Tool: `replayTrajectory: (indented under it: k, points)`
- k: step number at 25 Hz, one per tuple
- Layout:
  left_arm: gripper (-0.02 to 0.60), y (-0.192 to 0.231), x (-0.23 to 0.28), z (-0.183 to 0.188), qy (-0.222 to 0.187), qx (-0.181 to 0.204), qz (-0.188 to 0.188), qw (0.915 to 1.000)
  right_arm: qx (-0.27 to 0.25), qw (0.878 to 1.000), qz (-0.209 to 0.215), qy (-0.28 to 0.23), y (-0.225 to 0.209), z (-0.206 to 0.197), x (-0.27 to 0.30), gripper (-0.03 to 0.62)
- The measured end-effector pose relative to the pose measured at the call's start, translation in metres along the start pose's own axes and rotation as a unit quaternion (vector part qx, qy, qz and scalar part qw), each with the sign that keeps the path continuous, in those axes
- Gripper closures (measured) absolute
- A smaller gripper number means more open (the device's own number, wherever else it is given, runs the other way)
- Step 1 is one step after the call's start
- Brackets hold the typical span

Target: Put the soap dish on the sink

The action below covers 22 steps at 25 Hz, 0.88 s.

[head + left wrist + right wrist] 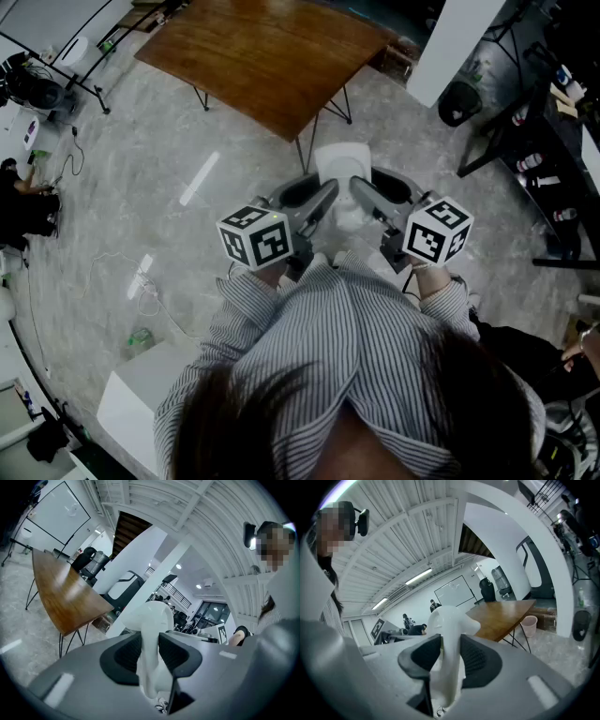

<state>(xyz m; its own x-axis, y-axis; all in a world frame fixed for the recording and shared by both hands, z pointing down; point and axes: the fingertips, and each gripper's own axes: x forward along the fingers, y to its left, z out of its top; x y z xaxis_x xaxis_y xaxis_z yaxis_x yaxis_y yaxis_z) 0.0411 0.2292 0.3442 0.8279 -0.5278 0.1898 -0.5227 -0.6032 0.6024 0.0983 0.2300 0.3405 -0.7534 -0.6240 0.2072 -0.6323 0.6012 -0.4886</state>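
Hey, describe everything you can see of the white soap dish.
The soap dish is plain white, smooth and slightly glossy, with rounded edges; plastic or ceramic, I cannot tell. It hangs over the grey floor before the person; the left claw and right claw each pinch its thin rim from opposite sides.

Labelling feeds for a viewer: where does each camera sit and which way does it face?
Head view: on the person's head, facing steeply down; shows striped shirt, left gripper, right gripper.
Left gripper view: on the left gripper, looking along jaws shut on the soap dish; shirt at right.
Right gripper view: on the right gripper, likewise; shirt at left.
Shared: all show the soap dish and wooden table.
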Motion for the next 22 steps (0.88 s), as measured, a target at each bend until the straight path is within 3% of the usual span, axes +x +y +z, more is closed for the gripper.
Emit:
replayTrajectory:
  k: [13,22]
  points:
    - [0.462,-0.018,0.005,-0.011,-0.011,-0.002,0.012,0.9999,-0.014,1.000,0.012,0.010,0.000,-0.001,-0.020,0.461]
    - [0.462,-0.014,0.010,0.004,-0.036,0.006,0.025,0.9990,-0.040,0.999,0.027,0.020,-0.004,0.015,-0.010,0.461]
